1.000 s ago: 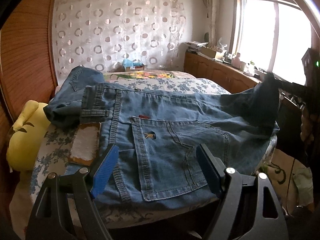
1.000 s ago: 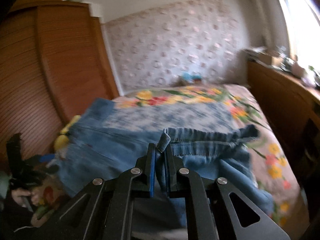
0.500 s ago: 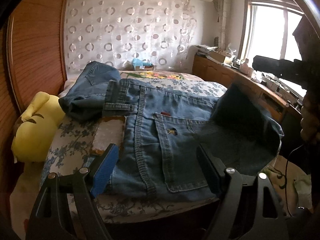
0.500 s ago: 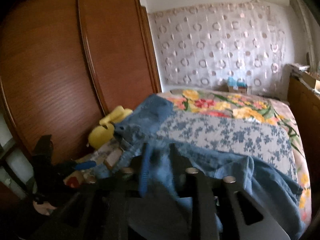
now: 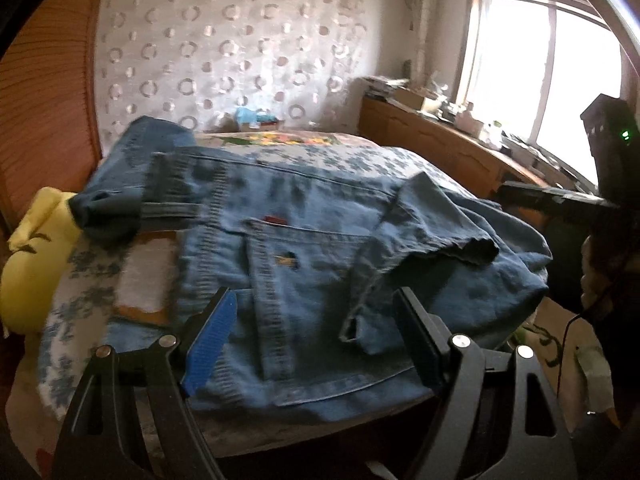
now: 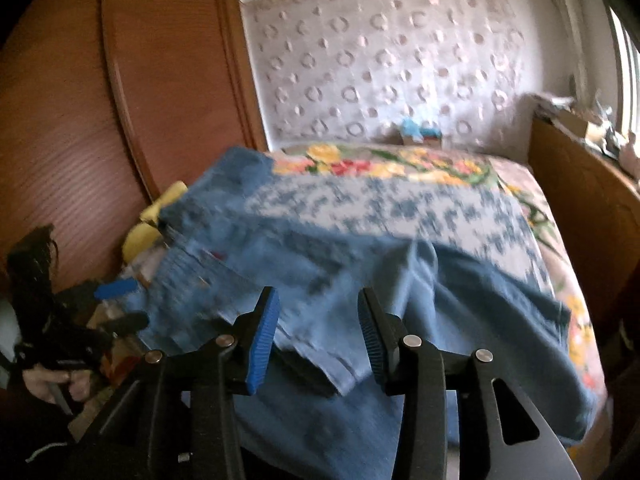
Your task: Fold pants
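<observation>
Blue denim pants [image 5: 312,248] lie on the bed, waistband to the left and back pocket up. One leg end [image 5: 432,232] lies folded back over the seat. My left gripper [image 5: 316,336] is open and empty, just above the near edge of the pants. My right gripper [image 6: 316,328] is open and empty above the folded-over leg [image 6: 400,300]. The right gripper also shows at the right of the left wrist view [image 5: 560,200]. The left gripper shows at the left of the right wrist view [image 6: 116,304].
The bed has a blue-flowered sheet [image 6: 400,208]. A yellow plush toy [image 5: 28,264] lies at the bed's left edge beside a wooden wardrobe [image 6: 140,100]. A white-topped pad [image 5: 144,280] lies by the waistband. A wooden cabinet [image 5: 440,144] runs under the window.
My right gripper carried the leg end leftward over the seat, then opened and let it go. The leg end now rests on the pants. My left gripper stayed open.
</observation>
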